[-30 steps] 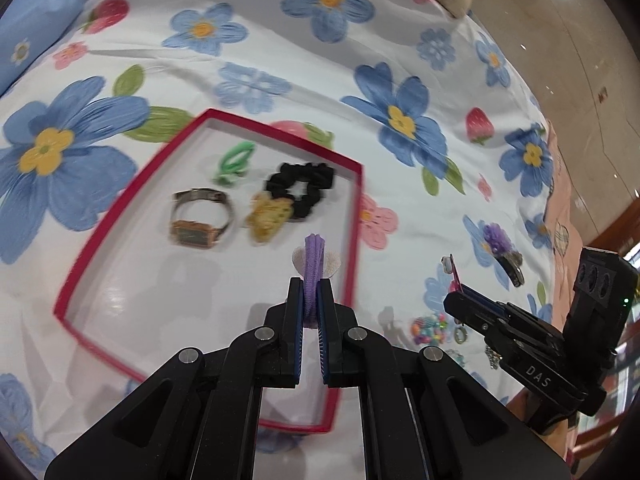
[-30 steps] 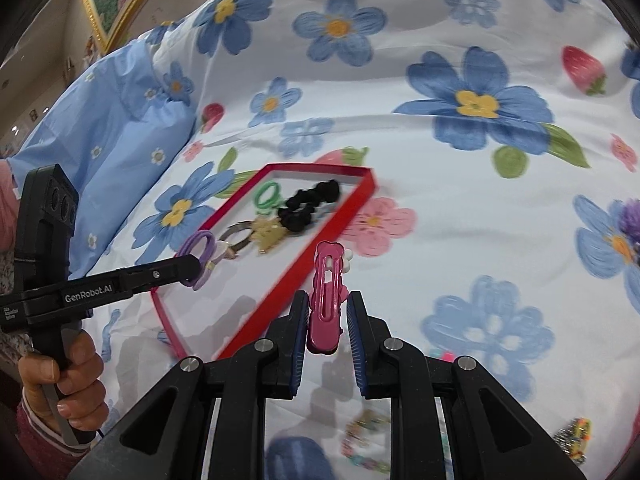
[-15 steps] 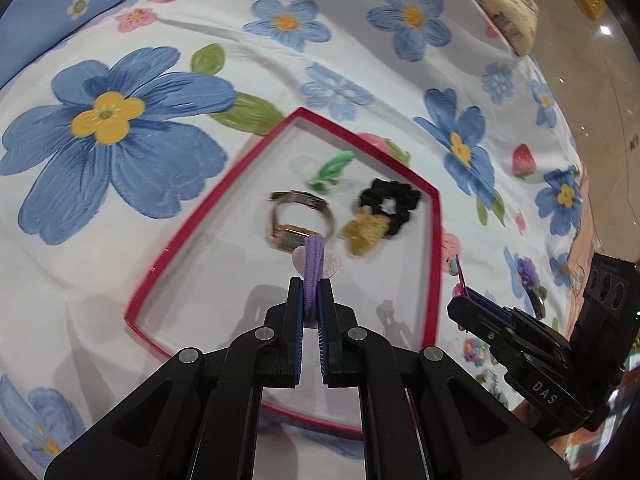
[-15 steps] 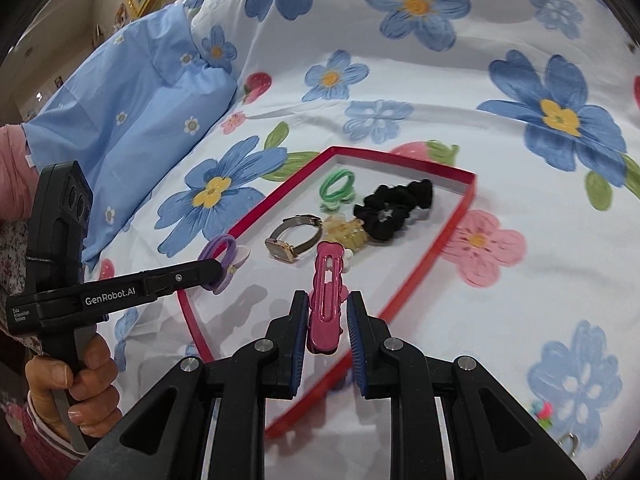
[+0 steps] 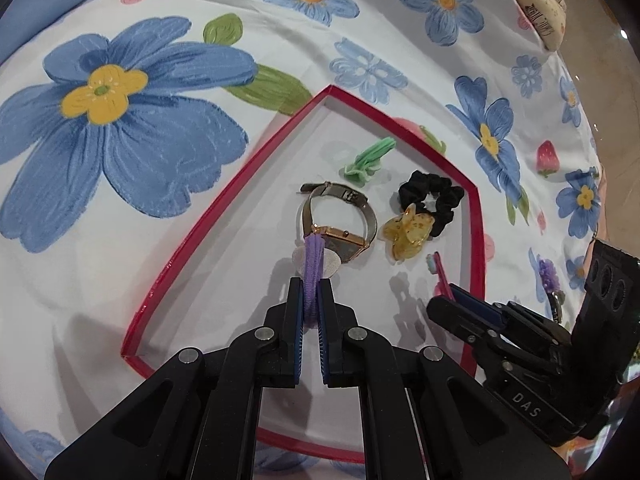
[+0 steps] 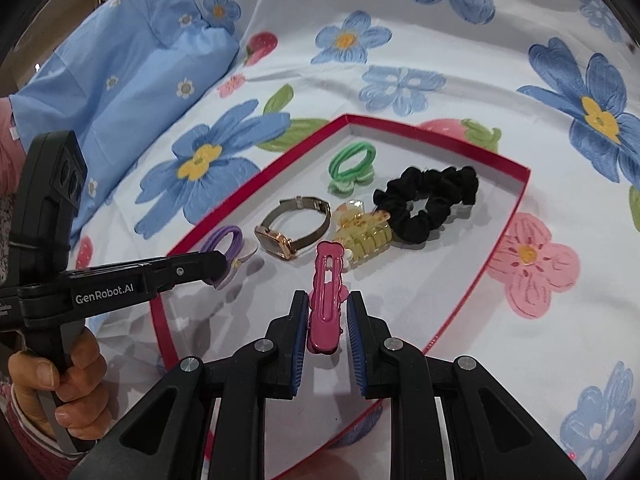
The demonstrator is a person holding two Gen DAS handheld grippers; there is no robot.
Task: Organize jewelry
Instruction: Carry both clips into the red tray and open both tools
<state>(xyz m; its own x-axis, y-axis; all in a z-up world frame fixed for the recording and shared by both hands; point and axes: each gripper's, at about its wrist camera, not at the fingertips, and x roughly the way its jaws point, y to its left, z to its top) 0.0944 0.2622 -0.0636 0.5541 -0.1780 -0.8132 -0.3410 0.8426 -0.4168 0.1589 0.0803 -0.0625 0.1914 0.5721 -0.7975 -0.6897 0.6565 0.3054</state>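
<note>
Purple hair tie [image 5: 314, 268] is clamped edge-on in the left gripper [image 5: 310, 300], just before the watch [image 5: 340, 220] and above the tray [image 5: 224, 208] floor, while the right gripper [image 6: 327, 320] is closed on a pink clip [image 6: 326, 292] whose long axis runs straight ahead toward the yellow claw clip [image 6: 362, 232]. Both loads hang over the tray's bare near part, so each likely only needs lowering. Only the right view shows the tie [image 6: 224, 248] as an open loop; the left view shows the clip [image 5: 438, 274] from the side.

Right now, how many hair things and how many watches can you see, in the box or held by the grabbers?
Hair ties: 3 (green, black, purple)
Hair clips: 2 (yellow, pink)
Watches: 1
Total: 6
</note>
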